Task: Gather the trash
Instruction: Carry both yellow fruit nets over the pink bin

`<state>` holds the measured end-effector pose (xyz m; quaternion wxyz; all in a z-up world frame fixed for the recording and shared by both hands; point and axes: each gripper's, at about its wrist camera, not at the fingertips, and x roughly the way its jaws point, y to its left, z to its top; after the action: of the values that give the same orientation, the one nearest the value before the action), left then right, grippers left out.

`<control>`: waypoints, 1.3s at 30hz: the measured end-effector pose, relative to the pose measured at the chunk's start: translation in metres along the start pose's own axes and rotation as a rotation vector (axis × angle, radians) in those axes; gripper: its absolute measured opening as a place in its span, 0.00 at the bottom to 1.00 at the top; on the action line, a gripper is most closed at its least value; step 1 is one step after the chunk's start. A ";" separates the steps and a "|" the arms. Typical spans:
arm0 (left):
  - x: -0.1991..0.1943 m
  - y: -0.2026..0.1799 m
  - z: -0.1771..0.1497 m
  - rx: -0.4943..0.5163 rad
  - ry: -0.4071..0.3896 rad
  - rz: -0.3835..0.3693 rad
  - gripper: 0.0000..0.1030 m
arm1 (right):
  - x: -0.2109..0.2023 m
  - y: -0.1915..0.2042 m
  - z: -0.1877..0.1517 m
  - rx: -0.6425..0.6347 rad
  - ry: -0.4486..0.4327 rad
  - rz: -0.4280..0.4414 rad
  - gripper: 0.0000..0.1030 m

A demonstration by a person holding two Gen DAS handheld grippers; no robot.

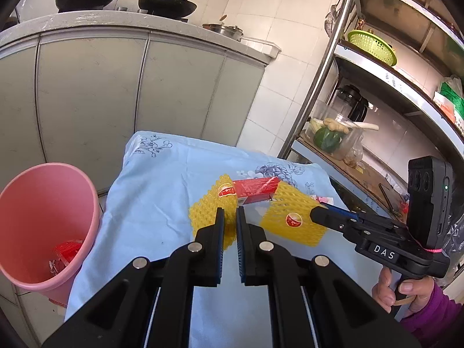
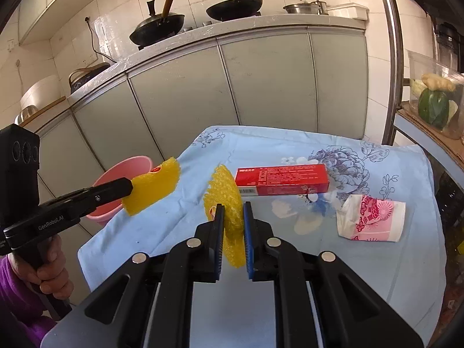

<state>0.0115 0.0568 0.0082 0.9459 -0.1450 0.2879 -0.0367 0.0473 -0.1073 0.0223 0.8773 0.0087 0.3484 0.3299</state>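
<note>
Two yellow foam fruit nets are held above a blue flowered cloth [image 1: 150, 203]. My left gripper [image 1: 230, 220] is shut on one yellow net [image 1: 207, 213]; it shows from the side in the right wrist view [image 2: 152, 187], held over the cloth's left edge near the pink bin [image 2: 121, 174]. My right gripper [image 2: 233, 217] is shut on the other yellow net [image 2: 229, 211], which also shows in the left wrist view [image 1: 290, 220]. A red carton [image 2: 282, 179] and a crumpled pink-and-white wrapper [image 2: 372, 219] lie on the cloth. The pink bin [image 1: 43, 220] holds red trash.
Grey kitchen cabinets [image 1: 116, 87] with woks on the counter stand behind the cloth. A steel shelf rack [image 1: 362, 66] with a green basket, a blender and vegetables stands at the right. The bin sits on the floor left of the cloth.
</note>
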 end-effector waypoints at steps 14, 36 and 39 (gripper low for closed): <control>-0.051 0.017 -0.013 -0.017 -0.070 0.068 0.07 | 0.003 0.050 0.011 -0.066 -0.008 0.064 0.13; -0.105 0.125 -0.025 -0.203 -0.147 0.278 0.07 | 0.081 0.166 0.045 -0.242 0.035 0.238 0.13; -0.103 0.139 -0.028 -0.228 -0.138 0.303 0.07 | 0.096 0.178 0.046 -0.259 0.053 0.246 0.13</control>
<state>-0.0916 0.1986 -0.0003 0.9355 -0.2083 0.2435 0.1489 0.0254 0.0975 0.0424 0.8146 -0.0703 0.3225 0.4770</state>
